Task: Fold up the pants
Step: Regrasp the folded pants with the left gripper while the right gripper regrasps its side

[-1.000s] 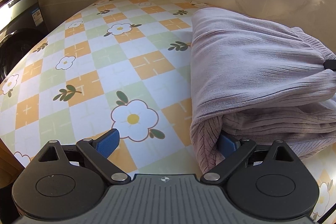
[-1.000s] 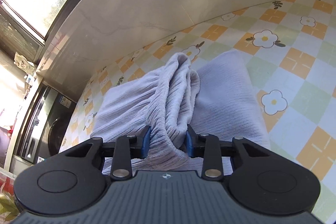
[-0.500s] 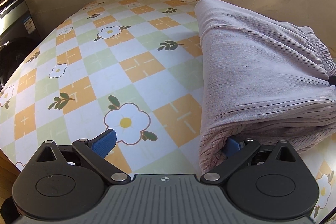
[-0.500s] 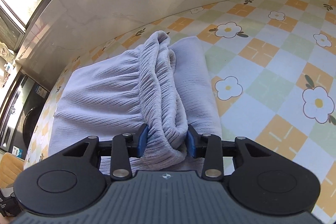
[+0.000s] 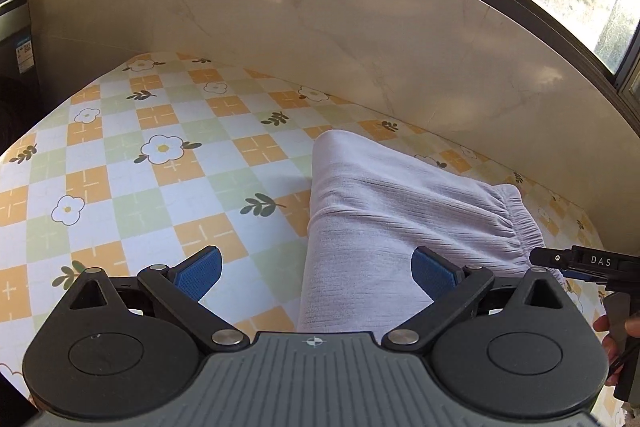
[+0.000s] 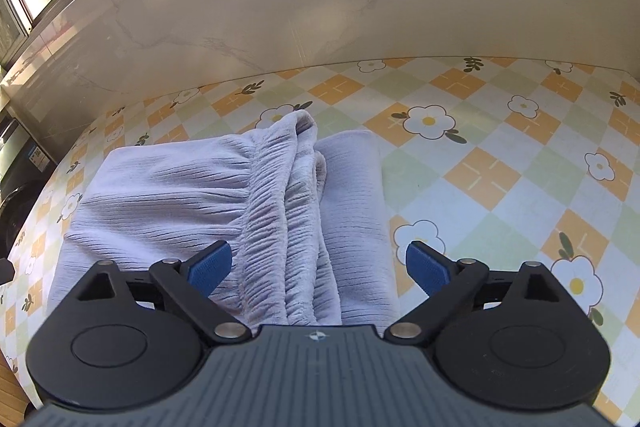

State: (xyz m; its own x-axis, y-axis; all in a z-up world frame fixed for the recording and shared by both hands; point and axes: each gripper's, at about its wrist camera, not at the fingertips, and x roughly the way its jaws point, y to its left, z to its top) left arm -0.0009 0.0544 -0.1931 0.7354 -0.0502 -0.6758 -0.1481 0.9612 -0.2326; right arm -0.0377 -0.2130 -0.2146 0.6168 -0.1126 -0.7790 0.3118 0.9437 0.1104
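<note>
Now the folded pants [image 5: 404, 211], pale lilac ribbed knit, lie on the table [image 5: 132, 187] with its checked flower-print cloth, close to the marble wall [image 5: 320, 27] at 12 o'clock. Left gripper [image 5: 316, 273]: jaws spread wide, holding nothing, blue pads [image 5: 198, 273] either side of the bundle's left edge, above it. Right gripper [image 6: 318, 269]: jaws also wide, nothing held, straddling the gathered waistband [image 6: 288, 195]. From the left wrist view the right gripper shows at 3 o'clock, just beside the waistband. Pants sit flat in a compact stack, waistband on top.
</note>
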